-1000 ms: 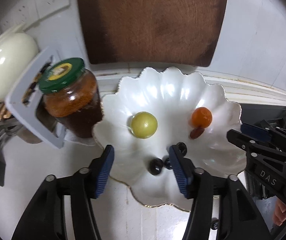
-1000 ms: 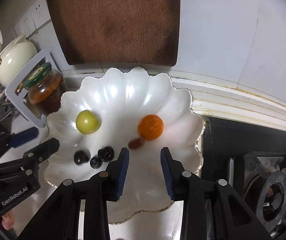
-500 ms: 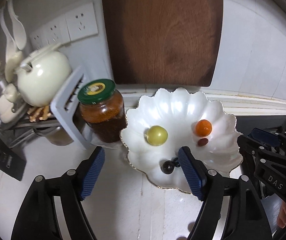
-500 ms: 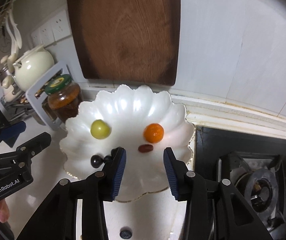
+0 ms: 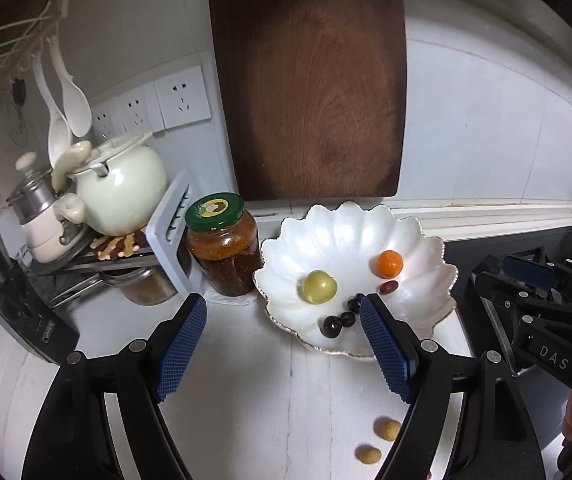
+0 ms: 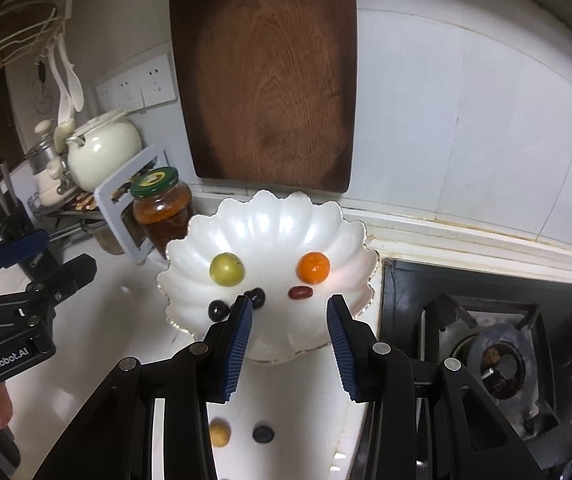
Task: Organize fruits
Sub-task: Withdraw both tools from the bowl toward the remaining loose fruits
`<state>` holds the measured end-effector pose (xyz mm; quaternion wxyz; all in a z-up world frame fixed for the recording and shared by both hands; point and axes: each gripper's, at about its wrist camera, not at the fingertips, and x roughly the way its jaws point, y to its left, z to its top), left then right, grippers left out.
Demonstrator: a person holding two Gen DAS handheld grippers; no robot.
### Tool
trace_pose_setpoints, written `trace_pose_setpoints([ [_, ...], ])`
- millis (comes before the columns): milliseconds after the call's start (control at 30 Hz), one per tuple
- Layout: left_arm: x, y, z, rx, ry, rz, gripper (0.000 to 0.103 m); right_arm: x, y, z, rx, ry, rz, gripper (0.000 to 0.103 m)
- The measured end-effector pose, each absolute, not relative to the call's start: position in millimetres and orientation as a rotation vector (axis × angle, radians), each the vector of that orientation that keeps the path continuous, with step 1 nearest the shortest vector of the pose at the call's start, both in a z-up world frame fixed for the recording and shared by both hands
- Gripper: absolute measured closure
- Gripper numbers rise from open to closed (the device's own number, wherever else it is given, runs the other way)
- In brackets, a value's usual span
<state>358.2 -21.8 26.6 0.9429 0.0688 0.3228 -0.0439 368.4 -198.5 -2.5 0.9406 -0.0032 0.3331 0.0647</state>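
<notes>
A white scalloped plate holds a yellow-green fruit, a small orange, a red date and dark berries. Two tan fruits lie loose on the counter in front of the plate. A tan fruit and a blueberry show under the right gripper. My left gripper hangs wide open over the plate's near left edge, holding nothing. Above the plate's near rim, my right gripper is open and empty.
A green-lidded jar stands just left of the plate, beside a rack with a cream teapot. A dark wooden cutting board leans on the wall behind. A gas stove lies to the right. White counter stretches in front.
Both grippers have pulled back and risen away from the plate. The left jaws have spread much wider, the right slightly. Loose fruits on the counter have come into view.
</notes>
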Motion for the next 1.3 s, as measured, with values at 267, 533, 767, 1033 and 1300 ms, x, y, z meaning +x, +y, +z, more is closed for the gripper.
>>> trace_pose_setpoints([
  [267, 326, -21, 29, 0.136, 0.642, -0.126, 0.024, 333, -194, 6, -0.028, 0.634, 0.146, 0.063],
  [533, 297, -22, 31, 0.163, 0.608, -0.149, 0.024, 303, -188, 11, -0.048, 0.597, 0.164, 0.063],
  [767, 278, -18, 25, 0.155, 0.619, -0.173, 0.024, 283, -184, 7, -0.055, 0.590, 0.170, 0.063],
  [1033, 260, -21, 9, 0.192, 0.634, -0.214, 0.024, 264, -184, -9, -0.021, 0.624, 0.183, 0.063],
  [1300, 249, -21, -11, 0.218, 0.674, -0.265, 0.024, 249, -180, -34, -0.009, 0.673, 0.191, 0.063],
])
